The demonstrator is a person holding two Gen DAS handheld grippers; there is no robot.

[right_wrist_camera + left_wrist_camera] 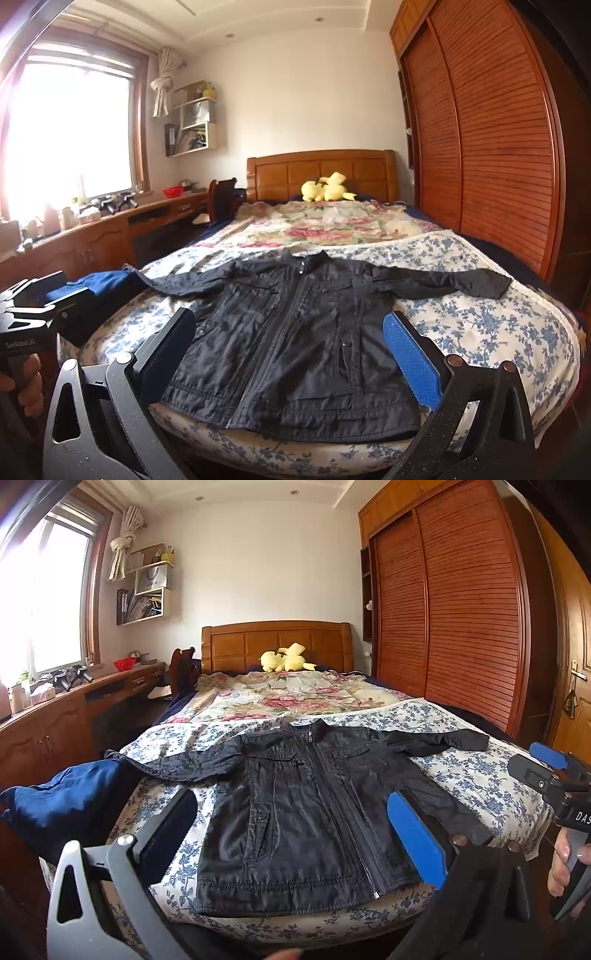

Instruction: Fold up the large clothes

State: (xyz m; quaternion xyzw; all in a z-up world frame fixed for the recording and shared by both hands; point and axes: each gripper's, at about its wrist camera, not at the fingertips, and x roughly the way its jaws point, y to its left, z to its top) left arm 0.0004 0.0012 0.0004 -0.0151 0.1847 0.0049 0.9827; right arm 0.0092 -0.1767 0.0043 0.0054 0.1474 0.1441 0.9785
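Note:
A black zip-up jacket [306, 812] lies flat, front up, on the blue-flowered bedspread [476, 775], both sleeves spread out to the sides and its hem toward me. My left gripper [291, 812] hovers open over the jacket's lower half, nothing between its blue pads. The right gripper [291, 332] also stands open above the hem of the jacket [295, 350], touching nothing. In the left wrist view the right gripper [554, 771] shows at the right edge, held by a hand. The left gripper [40, 295] appears at the left edge of the right wrist view.
Dark blue folded cloth [62, 805] lies at the bed's left corner near the left sleeve. A pink-flowered quilt [280, 698] and a yellow plush toy [286, 659] sit further up by the headboard. A wooden desk [66, 709] runs along the left, a slatted wardrobe [454, 609] on the right.

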